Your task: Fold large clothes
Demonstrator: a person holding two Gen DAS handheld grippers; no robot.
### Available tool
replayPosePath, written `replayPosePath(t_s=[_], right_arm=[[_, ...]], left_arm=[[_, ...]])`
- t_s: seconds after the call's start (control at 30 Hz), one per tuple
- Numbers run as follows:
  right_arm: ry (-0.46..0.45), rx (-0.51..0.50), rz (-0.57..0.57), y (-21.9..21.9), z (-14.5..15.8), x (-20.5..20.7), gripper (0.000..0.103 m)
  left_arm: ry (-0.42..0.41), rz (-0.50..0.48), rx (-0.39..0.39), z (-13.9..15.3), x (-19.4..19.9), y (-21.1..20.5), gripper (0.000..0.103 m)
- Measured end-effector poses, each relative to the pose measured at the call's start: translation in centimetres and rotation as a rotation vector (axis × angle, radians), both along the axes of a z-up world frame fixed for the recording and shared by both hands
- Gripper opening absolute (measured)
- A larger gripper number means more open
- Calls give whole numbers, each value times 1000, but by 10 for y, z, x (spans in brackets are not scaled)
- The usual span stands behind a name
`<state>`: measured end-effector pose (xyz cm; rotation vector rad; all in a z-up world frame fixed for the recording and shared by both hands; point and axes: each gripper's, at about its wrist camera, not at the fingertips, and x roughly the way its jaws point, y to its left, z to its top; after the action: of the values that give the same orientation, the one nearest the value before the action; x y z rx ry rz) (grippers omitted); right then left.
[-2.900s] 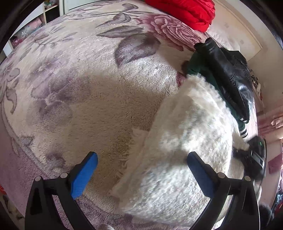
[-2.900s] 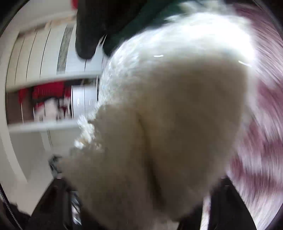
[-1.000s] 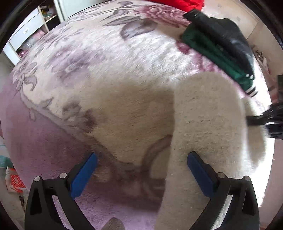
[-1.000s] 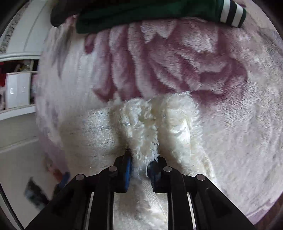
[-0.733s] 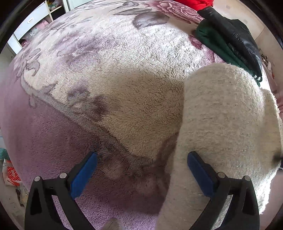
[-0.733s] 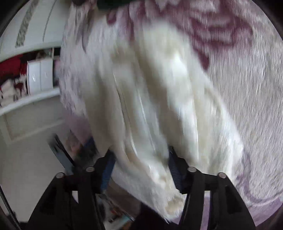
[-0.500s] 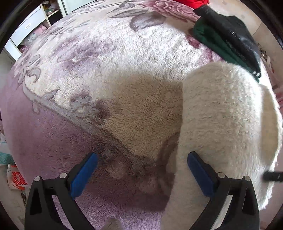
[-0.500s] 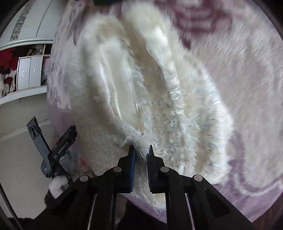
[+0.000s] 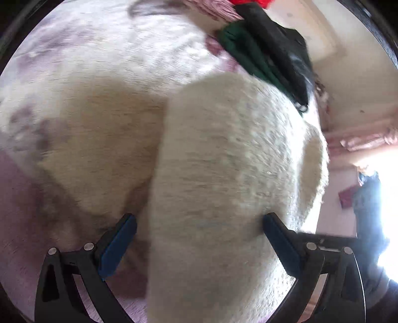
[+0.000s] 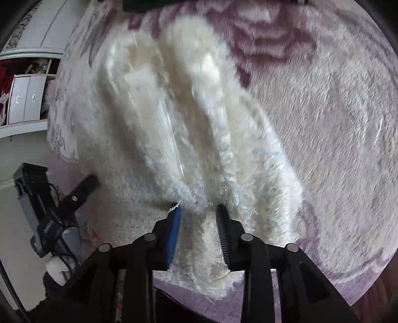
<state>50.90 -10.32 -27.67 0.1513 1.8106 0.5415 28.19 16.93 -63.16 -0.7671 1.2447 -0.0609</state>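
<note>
Both grippers hung over a white fluffy garment spread on a flowered plush blanket. On the left gripper the jaws stood wide apart, with the garment's near end lying between them and neither blue pad pressing on it; the left pad sat over bare blanket, the right one at the garment's edge. On the right gripper the jaws had just been opening, and they stood partly spread with a ridge of the garment's shaggy pile between them; the pads flanked it closely, and whether they still touched the pile could not be told through the blur.

In the right wrist view the garment ran away from the jaws in long folds across the blanket, its near hem reaching the blanket's purple border. At lower left of that view the left gripper's black body showed beside the garment's edge, with a shelf unit against the wall behind it.

Beyond the garment's far end, in the left wrist view, a folded dark green garment lay with a black jacket on top of it, the pair just beside the white one. A bit of red cloth showed at the very top. Pink curtains hung at the far right by a glaring window.
</note>
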Motion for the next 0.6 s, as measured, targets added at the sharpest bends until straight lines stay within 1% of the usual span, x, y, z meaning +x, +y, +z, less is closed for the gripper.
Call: replayPosePath(t_s=[0.03, 0.1, 0.23, 0.3, 0.4, 0.43, 0.47, 0.5, 0.57, 0.6], right_arm=[[-13, 6, 11, 0, -1, 2, 43], [-11, 0, 36, 0, -9, 6, 44], [-27, 5, 124, 27, -31, 15, 45], [-20, 29, 137, 35, -35, 17, 45], [-18, 69, 141, 30, -28, 20, 46], [-12, 79, 124, 24, -26, 22, 53], [-6, 81, 102, 18, -23, 26, 72], [-1, 103, 62, 8, -20, 30, 74], [-12, 170, -24, -14, -16, 44, 74], [-24, 157, -39, -22, -19, 49, 74]], left_arm=[[-4, -23, -7, -2, 4, -6, 103], [-14, -49, -11, -2, 10, -13, 103], [-12, -89, 1, -5, 23, -21, 103], [-12, -95, -12, -7, 26, -21, 103], [-9, -96, -28, -10, 26, -19, 103], [-10, -96, -30, -11, 26, -18, 103], [-8, -95, -31, -12, 28, -18, 103], [-8, -93, -37, -12, 24, -16, 103], [-12, -94, -45, -13, 21, -13, 103], [-13, -94, -49, -14, 21, -13, 103]])
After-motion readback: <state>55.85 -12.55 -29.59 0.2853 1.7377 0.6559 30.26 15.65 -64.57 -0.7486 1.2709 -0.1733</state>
